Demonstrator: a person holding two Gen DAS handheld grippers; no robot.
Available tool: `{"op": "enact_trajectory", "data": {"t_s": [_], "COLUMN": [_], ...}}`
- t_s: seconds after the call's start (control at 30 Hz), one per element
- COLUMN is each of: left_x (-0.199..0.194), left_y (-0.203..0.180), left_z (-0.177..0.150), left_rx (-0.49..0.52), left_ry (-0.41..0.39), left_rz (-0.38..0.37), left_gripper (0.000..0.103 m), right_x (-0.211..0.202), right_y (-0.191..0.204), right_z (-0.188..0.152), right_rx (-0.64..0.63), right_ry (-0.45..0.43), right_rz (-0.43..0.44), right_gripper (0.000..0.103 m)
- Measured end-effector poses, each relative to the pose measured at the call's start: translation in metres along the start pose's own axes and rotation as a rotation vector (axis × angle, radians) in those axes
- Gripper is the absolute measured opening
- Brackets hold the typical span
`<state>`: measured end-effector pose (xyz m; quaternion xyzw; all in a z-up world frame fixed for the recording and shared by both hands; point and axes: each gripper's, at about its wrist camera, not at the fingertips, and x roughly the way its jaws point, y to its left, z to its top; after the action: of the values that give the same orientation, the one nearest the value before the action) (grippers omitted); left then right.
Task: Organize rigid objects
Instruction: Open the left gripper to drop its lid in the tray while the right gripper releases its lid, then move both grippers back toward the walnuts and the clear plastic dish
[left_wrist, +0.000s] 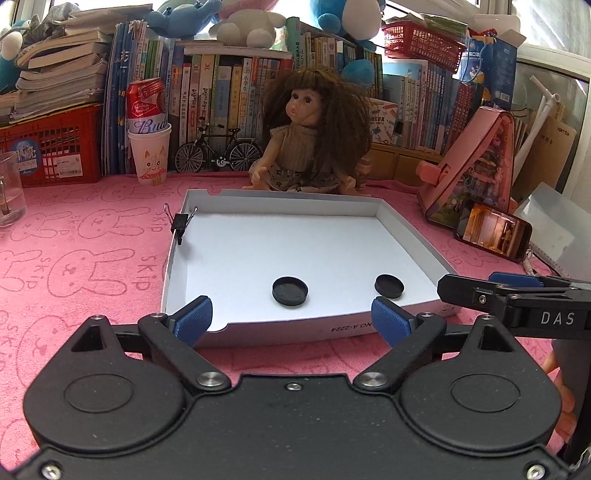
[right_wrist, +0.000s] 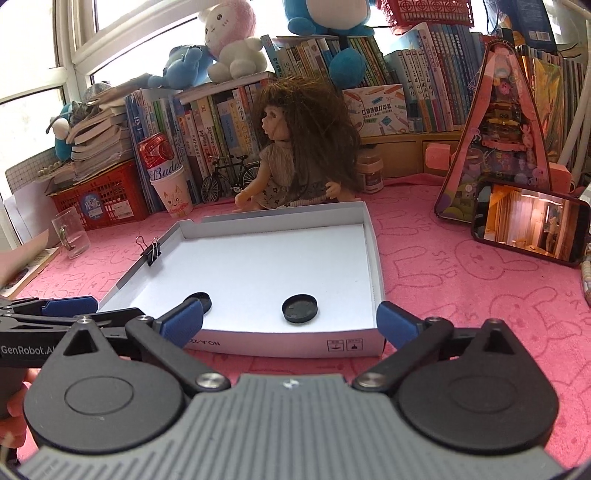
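A shallow white cardboard tray (left_wrist: 295, 195) (right_wrist: 373, 258) lies on the pink cloth. Two black round caps lie in its near half: one (left_wrist: 290, 291) (right_wrist: 199, 301) to the left, one (left_wrist: 388, 285) (right_wrist: 300, 308) to the right. A black binder clip (left_wrist: 180, 223) (right_wrist: 150, 254) is clipped on the tray's left wall. My left gripper (left_wrist: 291, 317) is open and empty, just before the tray's near wall. My right gripper (right_wrist: 291, 321) is open and empty, beside the left one at the same wall; it shows at the right edge of the left wrist view (left_wrist: 517, 295).
A doll (left_wrist: 314, 140) (right_wrist: 295, 147) sits behind the tray. A paper cup holding a red can (left_wrist: 149, 155) (right_wrist: 171, 192), a toy bicycle (left_wrist: 218, 151), a glass mug (right_wrist: 70, 232), a red crate (left_wrist: 51, 147), a phone (right_wrist: 528, 221) and a pink toy house (right_wrist: 506, 129) stand around, with books behind.
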<state>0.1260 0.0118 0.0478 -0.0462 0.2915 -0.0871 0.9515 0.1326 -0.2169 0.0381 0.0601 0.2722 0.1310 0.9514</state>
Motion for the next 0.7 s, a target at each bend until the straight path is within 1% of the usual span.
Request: {"op": "enact_trajectory", "data": {"t_s": [0.1, 0.23, 0.47, 0.57, 0.7], "left_x": [-0.010, -0.024, -0.043, -0.049, -0.054], "left_y": [-0.001, -0.002, -0.015, -0.020, -0.020], "left_z": [-0.008, -0.022, -0.048, -0.057, -0.066], "left_rx": [0.006, 0.009, 0.111, 0.130, 0.123], "left_ry": [-0.015, -0.044, -0.101, -0.106, -0.110], "left_rz": [0.000, -0.023, -0.022, -0.027, -0.034], "left_gripper": [0.094, 0.094, 0.094, 0.094, 0.094], "right_x": [-0.008, -0.020, -0.036, -0.040, -0.046], "right_y": [0.001, 0.005, 0.007, 0.008, 0.010], "right_z": [-0.008, -0.020, -0.041, -0.051, -0.062], "right_rx": [-0.001, -0.025, -0.042, -0.049, -0.065], "right_ry": [-0.011, -0.036, -0.071, -0.073, -0.077], "right_rz": [-0.002, -0.019, -0.028, -0.034, -0.045], "right_gripper": [0.103, 0.103, 0.103, 0.103, 0.103]}}
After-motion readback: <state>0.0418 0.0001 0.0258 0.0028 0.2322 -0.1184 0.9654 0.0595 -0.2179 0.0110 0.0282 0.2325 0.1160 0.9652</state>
